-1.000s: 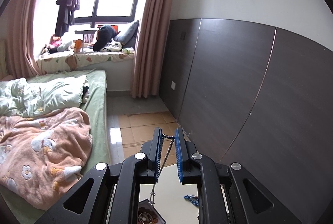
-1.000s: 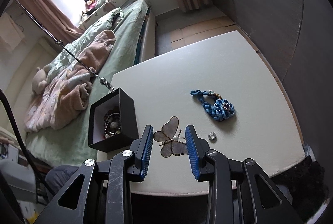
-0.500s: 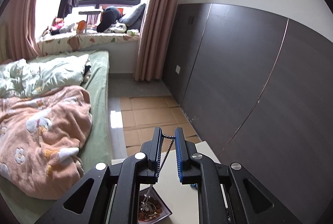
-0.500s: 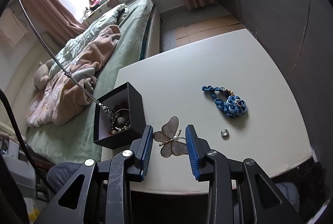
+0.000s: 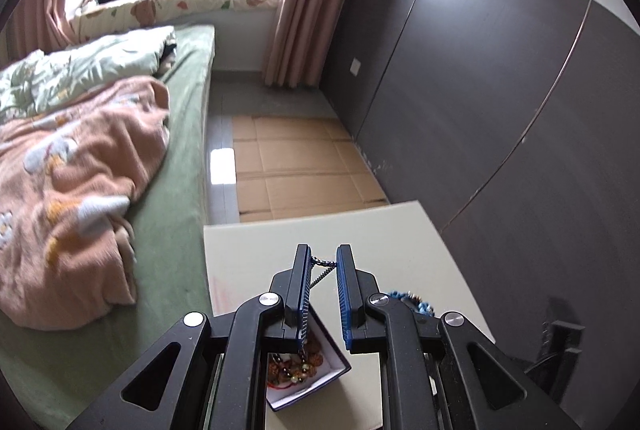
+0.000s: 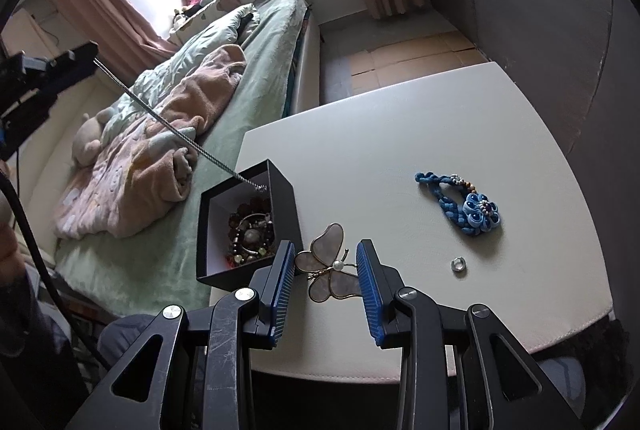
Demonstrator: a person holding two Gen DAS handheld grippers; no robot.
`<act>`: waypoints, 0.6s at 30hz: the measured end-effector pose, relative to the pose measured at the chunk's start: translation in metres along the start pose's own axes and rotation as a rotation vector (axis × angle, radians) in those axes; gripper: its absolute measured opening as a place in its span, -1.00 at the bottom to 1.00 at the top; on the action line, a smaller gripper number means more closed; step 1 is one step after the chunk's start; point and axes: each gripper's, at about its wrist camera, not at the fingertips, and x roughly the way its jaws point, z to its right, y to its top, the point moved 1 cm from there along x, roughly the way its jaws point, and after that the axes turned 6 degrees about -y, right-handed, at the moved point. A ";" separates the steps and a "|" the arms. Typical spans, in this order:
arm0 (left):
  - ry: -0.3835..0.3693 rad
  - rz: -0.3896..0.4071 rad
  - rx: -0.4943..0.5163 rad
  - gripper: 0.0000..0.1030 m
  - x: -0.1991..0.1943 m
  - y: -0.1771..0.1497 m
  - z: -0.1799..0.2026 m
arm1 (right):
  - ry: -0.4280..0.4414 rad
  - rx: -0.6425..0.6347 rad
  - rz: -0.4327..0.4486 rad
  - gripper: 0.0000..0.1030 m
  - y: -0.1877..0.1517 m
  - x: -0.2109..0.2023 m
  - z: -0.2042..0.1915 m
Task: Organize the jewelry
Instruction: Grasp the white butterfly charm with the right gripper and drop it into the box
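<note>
Left claw [image 5: 324, 262]: clenched on a silver chain [image 6: 176, 130], gripped at the fingertips near the centre of the left wrist view; in the right wrist view the chain is seen running taut from the upper left of the frame down into the box

Box [image 6: 286, 198]: black, white-lined, open, set at the left edge of the desk [image 6: 400, 134]; beaded bracelets [image 6: 250, 230] are heaped inside, and the chain's lower end is dipped just over the far rim

Right claw [image 6: 326, 262]: released, fingers spread at lower centre of the frame on either side of a butterfly brooch [image 6: 328, 266]; whether the brooch is touched cannot be told

Blue braided ornament [image 6: 464, 206]: laid flat on the desk at centre right, well apart from the box

Small silver ring [image 6: 459, 264]: laid on the desk just below the blue ornament

Bed [image 6: 256, 70]: green sheet, pink blanket [image 6: 160, 158], seen left of the desk
</note>
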 end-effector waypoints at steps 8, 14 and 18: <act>-0.039 -0.110 -0.124 -0.65 0.036 -0.027 -0.028 | 0.032 -0.008 0.014 -0.36 0.009 -0.003 -0.010; -0.043 -0.055 -0.210 0.47 0.020 -0.042 -0.056 | 0.056 -0.026 0.006 -0.36 0.019 0.006 -0.025; -0.022 -0.035 -0.237 0.47 0.004 -0.049 -0.071 | 0.075 -0.047 -0.013 -0.36 0.022 0.019 -0.040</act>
